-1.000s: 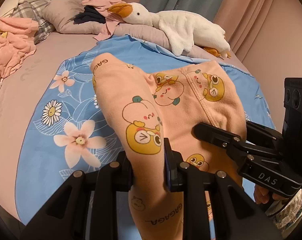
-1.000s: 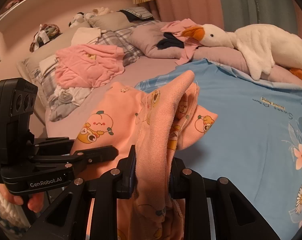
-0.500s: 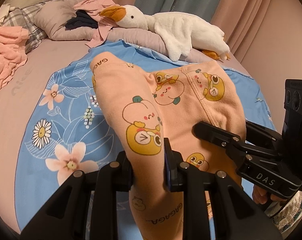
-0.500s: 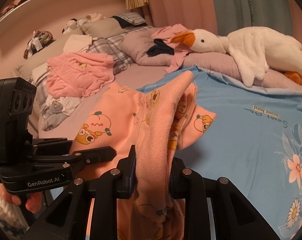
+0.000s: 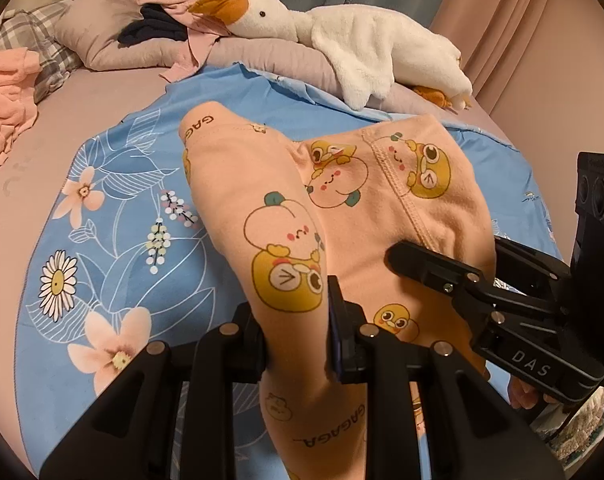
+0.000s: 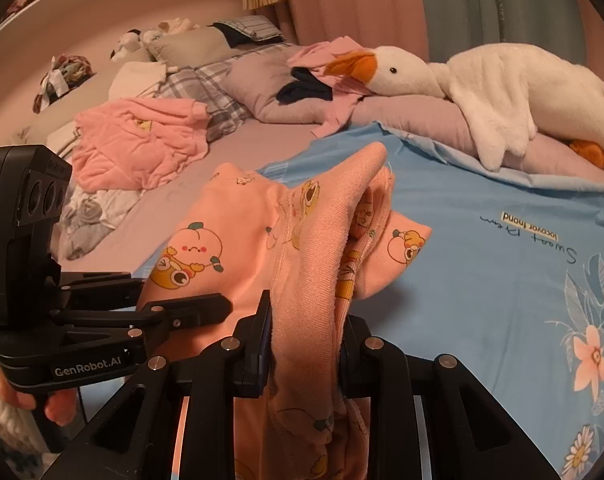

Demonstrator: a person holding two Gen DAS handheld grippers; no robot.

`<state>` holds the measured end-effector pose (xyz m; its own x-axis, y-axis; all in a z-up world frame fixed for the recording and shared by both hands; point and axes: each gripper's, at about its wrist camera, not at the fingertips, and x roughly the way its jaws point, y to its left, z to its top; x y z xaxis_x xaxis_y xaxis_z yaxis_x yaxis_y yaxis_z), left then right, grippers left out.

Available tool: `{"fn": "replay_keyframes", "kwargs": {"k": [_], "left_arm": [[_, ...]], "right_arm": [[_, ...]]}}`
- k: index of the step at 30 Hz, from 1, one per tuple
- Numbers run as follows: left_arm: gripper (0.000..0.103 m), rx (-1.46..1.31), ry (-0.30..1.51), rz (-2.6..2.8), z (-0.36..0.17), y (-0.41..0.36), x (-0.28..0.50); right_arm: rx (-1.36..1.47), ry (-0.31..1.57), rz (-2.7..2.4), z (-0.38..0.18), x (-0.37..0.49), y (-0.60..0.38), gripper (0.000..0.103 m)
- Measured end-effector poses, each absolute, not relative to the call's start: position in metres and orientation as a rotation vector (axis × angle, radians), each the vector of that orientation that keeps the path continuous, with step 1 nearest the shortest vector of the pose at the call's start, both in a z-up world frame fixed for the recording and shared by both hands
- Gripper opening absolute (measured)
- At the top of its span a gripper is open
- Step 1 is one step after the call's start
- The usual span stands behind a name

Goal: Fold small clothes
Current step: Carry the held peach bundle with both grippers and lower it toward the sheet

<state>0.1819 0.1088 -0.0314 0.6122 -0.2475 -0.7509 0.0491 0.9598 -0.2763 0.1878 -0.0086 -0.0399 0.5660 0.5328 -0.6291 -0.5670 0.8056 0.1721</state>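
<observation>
The peach cartoon-print baby pants (image 5: 353,204) were held up over the blue floral sheet (image 5: 114,232), stretched between your two grippers, same drape as a second before. Your left gripper (image 5: 296,340) kept its jaws pinched on one fabric edge; your right gripper (image 6: 302,340) likewise stayed clamped on a bunched fold of the pants. Both views had shifted since the earlier frame: the plush goose (image 5: 341,36) sat nearer centre, and less of the pink garment (image 6: 142,148) on the pillows showed in the left view. Grip points unchanged.
</observation>
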Motion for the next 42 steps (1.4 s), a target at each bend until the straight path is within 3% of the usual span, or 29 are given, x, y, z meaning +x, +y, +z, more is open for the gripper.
{"fn": "replay_keyframes", "kwargs": {"k": [24,42], "left_arm": [[0.023,-0.235,1.011,-0.192,-0.088,0.103,0.229],[0.025,-0.247,1.039,-0.191,-0.099,0.105,0.239]], "right_arm": [[-0.034,0.829,0.575,-0.087,0.224,-0.008,0.027],[-0.012,0.868,0.557,-0.098,0.234,-0.009,0.027]]}}
